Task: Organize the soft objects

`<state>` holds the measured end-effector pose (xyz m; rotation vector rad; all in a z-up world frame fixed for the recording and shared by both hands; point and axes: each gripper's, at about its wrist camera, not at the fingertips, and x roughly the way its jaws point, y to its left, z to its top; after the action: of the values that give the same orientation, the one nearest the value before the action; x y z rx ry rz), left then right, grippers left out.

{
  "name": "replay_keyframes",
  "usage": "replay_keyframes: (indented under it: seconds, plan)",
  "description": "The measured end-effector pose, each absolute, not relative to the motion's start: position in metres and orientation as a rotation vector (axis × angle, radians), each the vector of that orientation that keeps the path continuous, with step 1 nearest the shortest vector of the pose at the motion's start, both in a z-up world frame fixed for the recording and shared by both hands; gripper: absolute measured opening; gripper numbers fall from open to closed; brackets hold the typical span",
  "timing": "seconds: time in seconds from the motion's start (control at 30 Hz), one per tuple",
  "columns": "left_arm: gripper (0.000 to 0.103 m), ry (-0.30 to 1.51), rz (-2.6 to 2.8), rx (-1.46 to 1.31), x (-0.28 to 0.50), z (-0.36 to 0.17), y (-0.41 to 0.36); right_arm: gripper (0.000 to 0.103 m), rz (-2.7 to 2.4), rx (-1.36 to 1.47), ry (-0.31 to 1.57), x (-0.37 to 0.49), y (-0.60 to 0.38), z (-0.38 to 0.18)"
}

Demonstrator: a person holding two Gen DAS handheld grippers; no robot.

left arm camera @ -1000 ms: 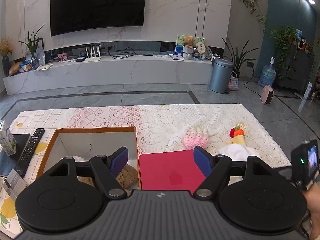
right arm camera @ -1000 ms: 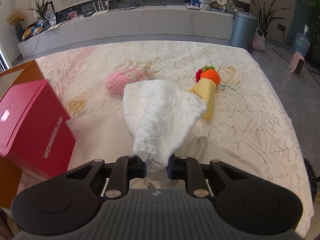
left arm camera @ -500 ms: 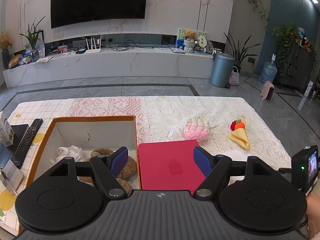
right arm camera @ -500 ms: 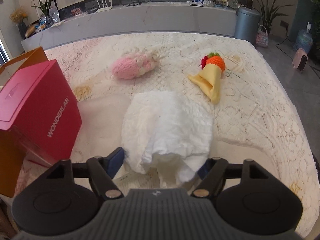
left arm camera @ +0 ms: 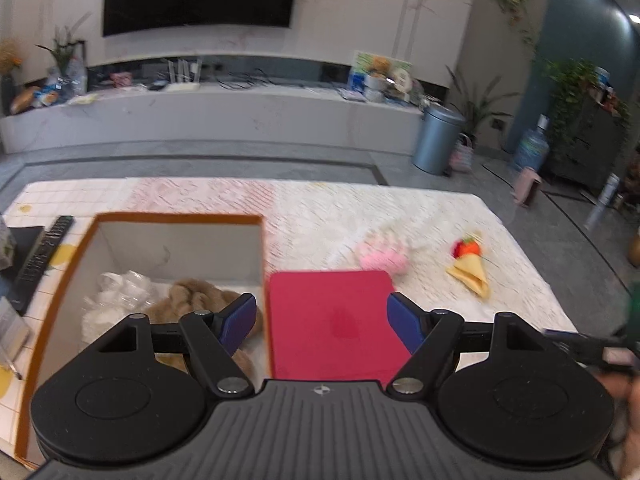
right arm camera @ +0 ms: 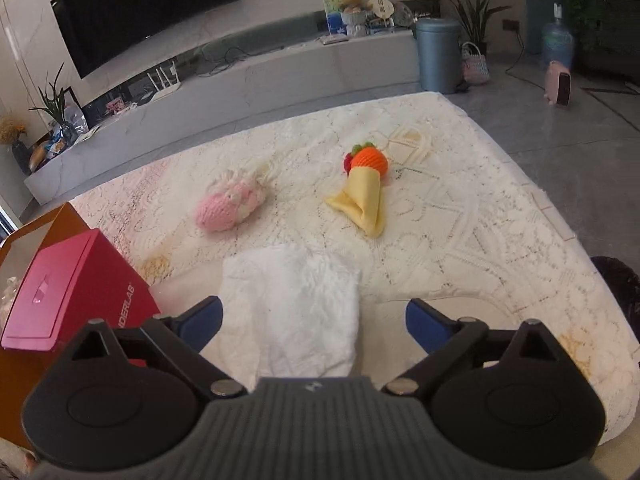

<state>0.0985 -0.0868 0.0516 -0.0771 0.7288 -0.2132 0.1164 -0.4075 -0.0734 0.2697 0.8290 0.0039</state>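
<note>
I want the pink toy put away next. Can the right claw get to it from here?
Probably yes. The right claw is open and empty, and only the flat white cloth lies between it and the pink toy; nothing covers the toy.

the right gripper (right arm camera: 314, 318) has just been opening and its jaws stand wide, with the white fluffy cloth (right arm camera: 294, 312) lying flat on the lace tablecloth (right arm camera: 460, 216) between them, untouched by either pad. beyond it lie a pink knitted toy (right arm camera: 229, 208) and a yellow knitted cone (right arm camera: 364, 198) (orange ball at its top). a red box (right arm camera: 76, 292) stands at the left.
</note>
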Motion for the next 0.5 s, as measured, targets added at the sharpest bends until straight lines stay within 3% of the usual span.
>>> replay_keyframes:
  seconds: [0.17, 0.4, 0.43, 0.5]
  plan:
    - [0.088, 0.732, -0.218, -0.077, 0.097, 0.05, -0.089, 0.099, -0.071, 0.314, 0.918, 0.151, -0.394, -0.102]
    - [0.088, 0.749, -0.22, -0.073, 0.097, 0.048, -0.089, 0.098, -0.043, 0.072, 0.991, 0.179, -0.358, -0.128]
    - [0.088, 0.75, -0.218, -0.069, 0.097, 0.048, -0.09, 0.097, -0.035, 0.031, 0.991, 0.179, -0.355, -0.131]
    - [0.088, 0.748, -0.217, -0.063, 0.096, 0.049, -0.091, 0.085, -0.023, -0.033, 0.978, 0.177, -0.354, -0.137]
